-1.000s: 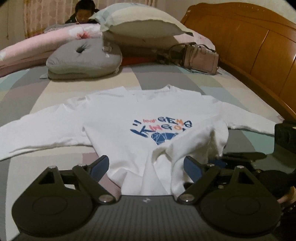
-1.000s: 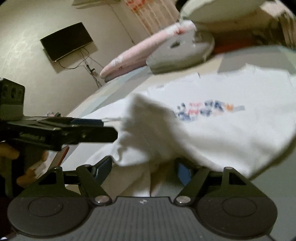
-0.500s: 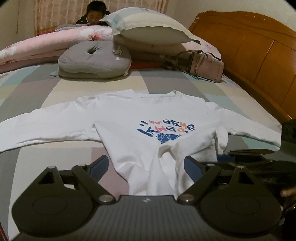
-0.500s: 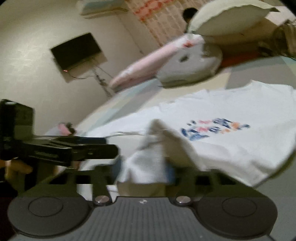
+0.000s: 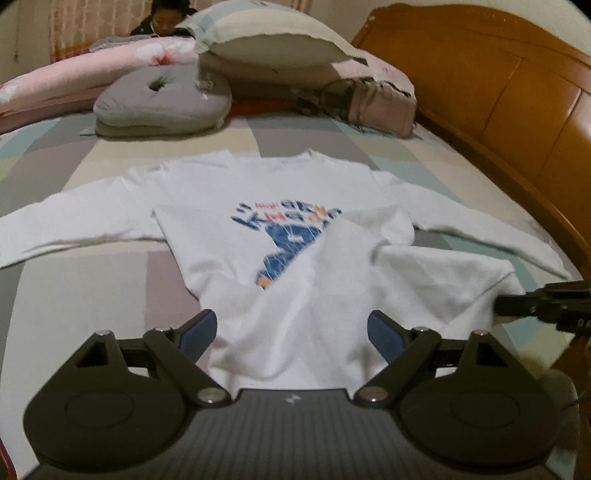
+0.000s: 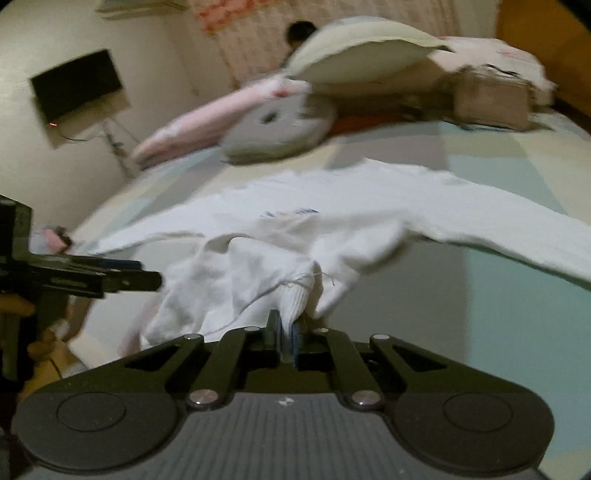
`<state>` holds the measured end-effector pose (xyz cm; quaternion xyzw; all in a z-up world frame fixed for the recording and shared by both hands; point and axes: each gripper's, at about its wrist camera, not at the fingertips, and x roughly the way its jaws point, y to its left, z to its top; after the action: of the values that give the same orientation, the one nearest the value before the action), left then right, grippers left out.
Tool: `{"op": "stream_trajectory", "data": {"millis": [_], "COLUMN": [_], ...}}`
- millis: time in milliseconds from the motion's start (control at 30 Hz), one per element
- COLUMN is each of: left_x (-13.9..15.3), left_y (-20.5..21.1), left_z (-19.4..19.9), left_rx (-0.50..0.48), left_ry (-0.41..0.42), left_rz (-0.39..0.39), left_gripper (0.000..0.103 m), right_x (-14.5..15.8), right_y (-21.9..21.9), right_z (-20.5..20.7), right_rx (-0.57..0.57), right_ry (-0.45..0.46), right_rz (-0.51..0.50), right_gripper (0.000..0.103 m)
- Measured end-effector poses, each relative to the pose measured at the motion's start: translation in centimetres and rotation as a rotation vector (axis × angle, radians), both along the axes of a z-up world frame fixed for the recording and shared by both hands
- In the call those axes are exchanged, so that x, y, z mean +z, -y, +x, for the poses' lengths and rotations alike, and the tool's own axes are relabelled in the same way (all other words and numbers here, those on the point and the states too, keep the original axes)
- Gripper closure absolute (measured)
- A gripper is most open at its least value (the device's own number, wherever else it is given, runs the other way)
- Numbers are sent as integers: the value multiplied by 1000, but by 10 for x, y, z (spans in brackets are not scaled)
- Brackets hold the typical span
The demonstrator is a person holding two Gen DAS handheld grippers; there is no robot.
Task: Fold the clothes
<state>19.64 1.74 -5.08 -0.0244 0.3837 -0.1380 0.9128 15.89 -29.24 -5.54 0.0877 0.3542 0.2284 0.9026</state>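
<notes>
A white long-sleeved shirt (image 5: 240, 206) with a blue and orange print lies face up on the bed (image 5: 92, 295), both sleeves spread wide. My left gripper (image 5: 291, 330) is open over the bottom hem, with cloth lying between its blue pads and not pinched. My right gripper (image 6: 288, 328) is shut on the ribbed hem corner of the shirt (image 6: 369, 195) and holds it lifted and bunched. In the left wrist view the right gripper (image 5: 506, 304) reaches in from the right edge onto that raised corner. The left gripper (image 6: 140, 280) shows side-on at the left of the right wrist view.
A grey pillow (image 5: 162, 103) with a hole, a pink bolster (image 5: 74, 77), a big pillow (image 5: 273, 40) and a pink handbag (image 5: 380, 107) lie beyond the shirt. A wooden headboard (image 5: 517, 92) runs along the right. A person (image 5: 166, 18) sits behind. A TV (image 6: 77, 85) hangs on the wall.
My right gripper has shut on the hem corner and drawn it out to the right, uncovering more of the print. The left gripper stays open and has moved slightly.
</notes>
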Motion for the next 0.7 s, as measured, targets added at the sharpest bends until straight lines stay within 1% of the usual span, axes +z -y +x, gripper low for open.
{"op": "stream_trajectory", "data": {"millis": [67, 167, 267, 333, 367, 433, 567, 600, 700], "left_x": [0, 2, 3, 5, 6, 9, 12, 13, 18], "left_y": [4, 7, 8, 8, 7, 5, -3, -6, -16], "left_z": [-6, -12, -16, -19, -20, -23, -26, -26, -26], "left_rx": [-10, -17, -20, -15, -10, -1, 22, 34, 79], "left_ry": [-3, -9, -19, -21, -20, -13, -14, -10, -10], "left_rz": [-2, -5, 13, 25, 33, 46, 62, 65, 60], "left_gripper": [15, 15, 14, 14, 12, 9, 9, 9, 9], "right_x": [-2, -6, -1, 3, 5, 9, 17, 17, 12], "right_y": [13, 22, 13, 7, 4, -2, -14, -22, -70], "right_z": [-13, -26, -32, -36, -38, -42, -51, -51, -42], "right_rx": [-46, -91, -93, -94, -95, -96, -98, -81, 44], "right_ry": [-25, -51, -25, -7, 2, 20, 56, 66, 102], "right_rz": [-16, -47, -100, -136, -154, -190, -261, -274, -289], "right_gripper": [96, 96, 94, 86, 86, 80, 72, 68, 59]}}
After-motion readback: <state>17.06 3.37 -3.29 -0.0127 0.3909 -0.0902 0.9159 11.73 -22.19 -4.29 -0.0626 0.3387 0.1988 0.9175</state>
